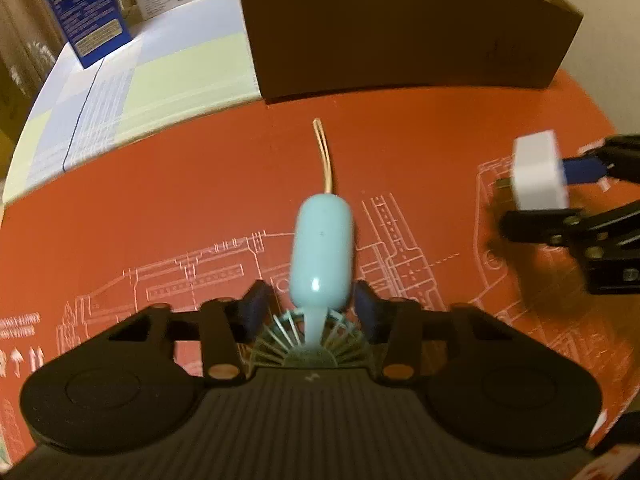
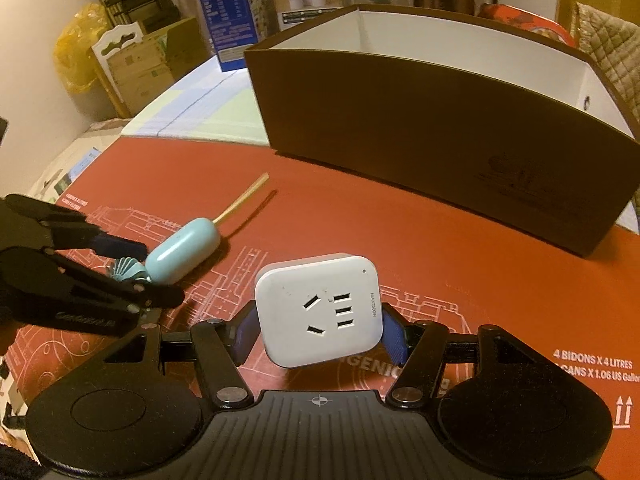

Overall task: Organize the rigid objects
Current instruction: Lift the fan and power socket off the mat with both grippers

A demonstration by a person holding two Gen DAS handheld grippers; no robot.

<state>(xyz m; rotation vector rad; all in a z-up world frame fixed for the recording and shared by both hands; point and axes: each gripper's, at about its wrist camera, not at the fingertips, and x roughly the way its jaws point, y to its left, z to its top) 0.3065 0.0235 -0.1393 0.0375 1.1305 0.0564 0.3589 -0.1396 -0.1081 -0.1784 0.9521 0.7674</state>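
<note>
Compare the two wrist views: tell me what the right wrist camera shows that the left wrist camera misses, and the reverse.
Only the right wrist view shows the socket face of the white power adapter, the brown box's white, seemingly empty interior, and the background clutter with a yellow bag.

Only the left wrist view shows the fan's grille between the left gripper's pads, and the adapter's plug prongs.

Both show the light blue handheld fan with its looped strap, the adapter clamped in the right gripper, the box, and the red printed cardboard.
</note>
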